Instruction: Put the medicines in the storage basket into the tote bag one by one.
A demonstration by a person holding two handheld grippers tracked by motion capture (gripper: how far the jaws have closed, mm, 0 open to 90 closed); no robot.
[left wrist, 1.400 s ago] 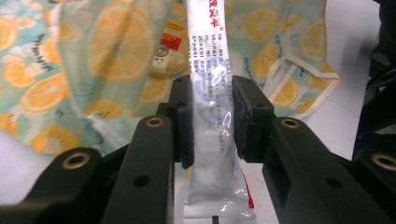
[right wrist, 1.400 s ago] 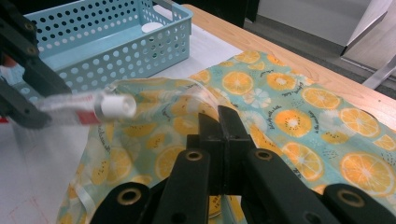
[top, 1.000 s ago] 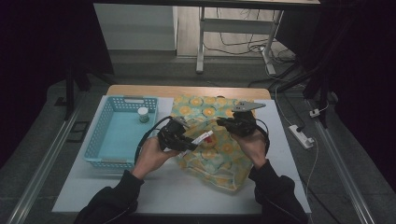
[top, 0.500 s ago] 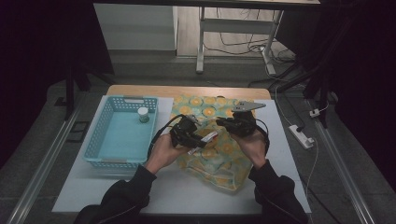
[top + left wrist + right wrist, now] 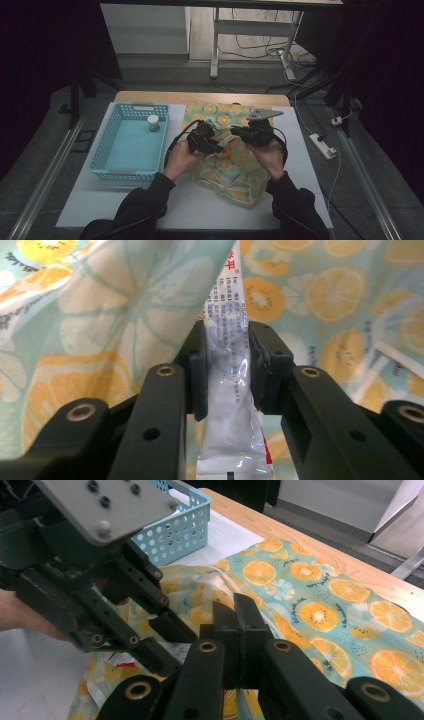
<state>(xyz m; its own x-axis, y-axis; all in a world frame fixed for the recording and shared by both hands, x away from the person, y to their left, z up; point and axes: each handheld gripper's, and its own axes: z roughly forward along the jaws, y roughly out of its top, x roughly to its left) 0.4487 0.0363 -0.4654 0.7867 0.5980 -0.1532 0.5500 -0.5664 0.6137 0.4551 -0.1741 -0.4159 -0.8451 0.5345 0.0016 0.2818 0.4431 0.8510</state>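
Observation:
An orange-slice print cloth bag (image 5: 235,170) lies on the white table top. My right gripper (image 5: 236,133) is shut on the bag's raised edge and holds it up; in the right gripper view its jaws (image 5: 235,622) stand pressed together at the cloth (image 5: 320,610). My left gripper (image 5: 219,145) is shut on a white plastic packet (image 5: 226,143) with red and blue print. In the left gripper view the packet (image 5: 231,390) stands between the pads (image 5: 198,375), and its far end goes behind a fold of the bag (image 5: 125,305). The left gripper (image 5: 167,647) sits close beside the right one.
A light blue basket (image 5: 112,150) stands at the table's left with a small capped jar (image 5: 153,122) inside. A wooden strip (image 5: 200,97) runs along the far edge. A power strip (image 5: 324,146) lies on the floor to the right.
My left gripper has moved right and slightly down with the packet, closer to the right gripper and the bag's raised edge. The right gripper has stayed in place.

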